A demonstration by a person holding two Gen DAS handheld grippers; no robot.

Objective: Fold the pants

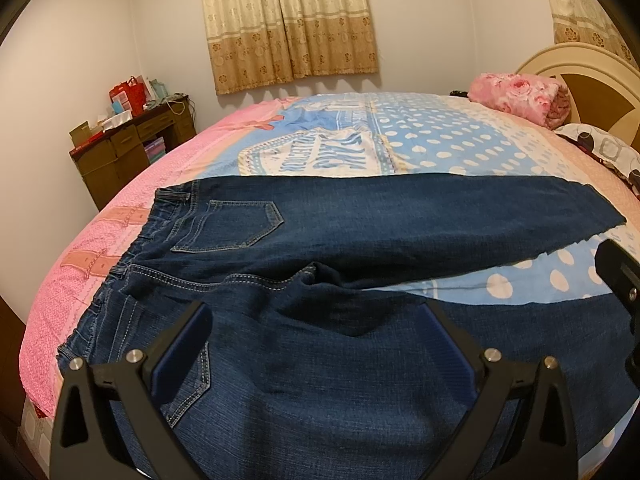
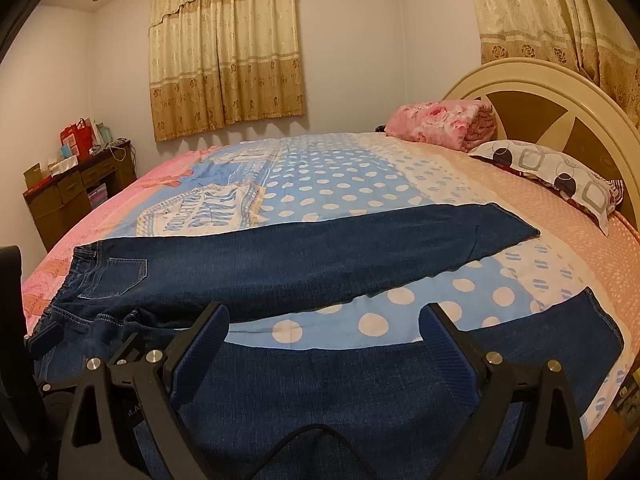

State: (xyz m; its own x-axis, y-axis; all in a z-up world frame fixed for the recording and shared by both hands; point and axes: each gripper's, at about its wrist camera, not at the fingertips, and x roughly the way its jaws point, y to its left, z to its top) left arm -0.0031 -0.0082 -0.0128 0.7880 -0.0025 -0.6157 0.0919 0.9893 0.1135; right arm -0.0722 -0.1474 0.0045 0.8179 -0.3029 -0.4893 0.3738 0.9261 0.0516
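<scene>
Dark blue jeans (image 1: 360, 216) lie spread on the bed, back pockets up, waistband to the left, the two legs splayed apart to the right. My left gripper (image 1: 316, 312) is open and empty above the seat and crotch of the jeans. My right gripper (image 2: 324, 316) is open and empty above the near leg (image 2: 360, 380), with the far leg (image 2: 320, 256) beyond it. The right gripper shows at the right edge of the left wrist view (image 1: 620, 272), and the left gripper shows at the left of the right wrist view (image 2: 44, 340).
The bed has a pink and blue polka-dot cover (image 2: 340, 192). A folded pink floral blanket (image 2: 440, 124) and a pillow (image 2: 552, 176) lie near the round headboard (image 2: 560, 96). A brown dresser with bags (image 1: 120, 144) stands left of the bed. Curtains hang behind.
</scene>
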